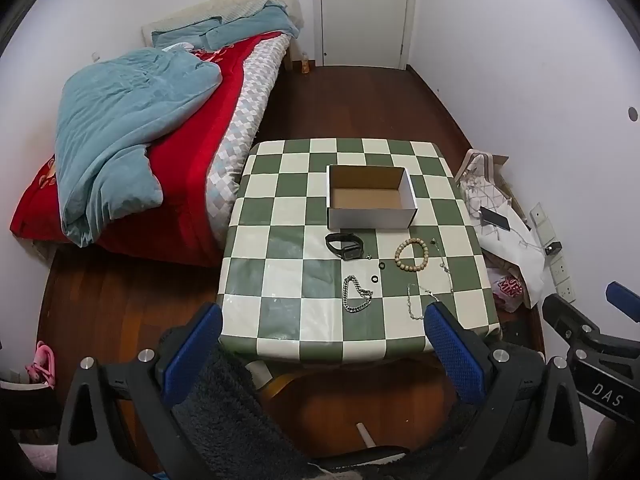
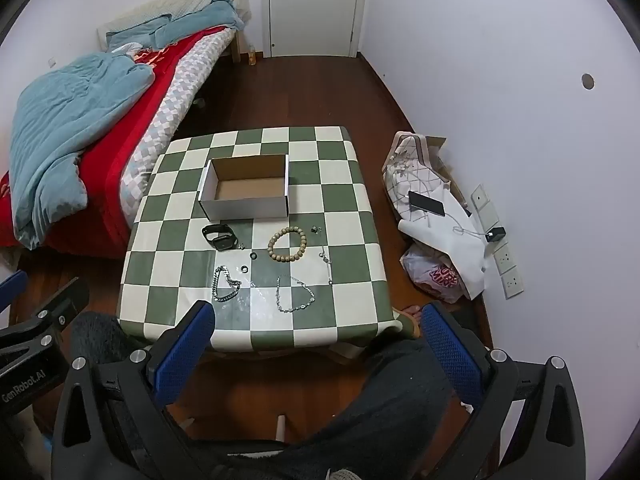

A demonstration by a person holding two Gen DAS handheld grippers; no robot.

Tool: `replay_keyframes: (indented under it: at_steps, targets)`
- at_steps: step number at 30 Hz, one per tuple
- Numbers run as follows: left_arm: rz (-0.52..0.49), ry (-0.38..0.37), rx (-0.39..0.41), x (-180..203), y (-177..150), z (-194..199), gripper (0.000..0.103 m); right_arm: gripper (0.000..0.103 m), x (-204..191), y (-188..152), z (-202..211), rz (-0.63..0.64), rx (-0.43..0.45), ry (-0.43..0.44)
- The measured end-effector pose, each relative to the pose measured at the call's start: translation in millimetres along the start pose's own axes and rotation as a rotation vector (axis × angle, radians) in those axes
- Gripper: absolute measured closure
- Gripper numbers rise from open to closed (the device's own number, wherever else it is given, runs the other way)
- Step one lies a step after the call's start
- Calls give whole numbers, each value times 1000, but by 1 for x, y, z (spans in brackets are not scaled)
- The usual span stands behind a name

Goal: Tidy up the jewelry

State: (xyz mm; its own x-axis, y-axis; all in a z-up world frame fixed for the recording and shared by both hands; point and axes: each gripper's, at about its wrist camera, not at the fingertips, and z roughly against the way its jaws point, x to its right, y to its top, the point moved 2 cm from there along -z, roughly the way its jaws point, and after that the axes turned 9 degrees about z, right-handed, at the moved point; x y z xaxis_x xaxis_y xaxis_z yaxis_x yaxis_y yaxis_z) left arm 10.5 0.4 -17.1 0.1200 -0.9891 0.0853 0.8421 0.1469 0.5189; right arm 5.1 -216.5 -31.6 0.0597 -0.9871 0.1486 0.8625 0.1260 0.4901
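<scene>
Both tongs were held above the near edge of the table, angled down toward it: left tongs spread wide with nothing between the pads, right tongs likewise released and empty. No piece had been touched; the task was judged not yet begun. The box, open-topped and empty, stood at the middle of the table toward its far side. In front of it the jewelry lay loose on the glossy checked cover: a black watch just beside the box wall, a bead bracelet to its right, two small dark rings between them, a heavy silver chain nearer the front, a thin chain close to the front edge, and a fine strand trailing at the right; a tiny stud by the watch was too small to identify. Risks noted: the thin chain and strand lay flat and were judged likely to slip from broad pads or to be pinched together with the plastic cover, dragging it. The rings were judged apt to skid or roll off the slick surface if nudged. The chains lay near enough to each other that lifting one might snag its neighbour. The light box could be shoved if struck on approach.
</scene>
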Motion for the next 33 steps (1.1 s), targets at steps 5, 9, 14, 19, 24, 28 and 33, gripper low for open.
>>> replay_keyframes:
  at_steps: [5,9,14,19,24,28,33]
  targets:
    - [-1,6,-3,0,0,0,0,0,1,0,1,1,5,-4]
    - [-3,8,0,0,0,1,0,0,1,1,0,3,-1,-6]
    - [-3,7,-2,0,0,1,0,0,-3,0,-4,3,-4,-5]
    - [-5,5,-1,1,-2,4,0,0,1,2,-1,2,-4,-1]
    - [-7,3,-4,2,-1,2,0,0,1,2,0,2,-5,-2]
    - [-10,0,-8,2,-3,2,0,0,2,2,-1,2,-6,-2]
    - [-13,-4,-7,4,-3,2,0,0,3,2,-2,3,-8,-1]
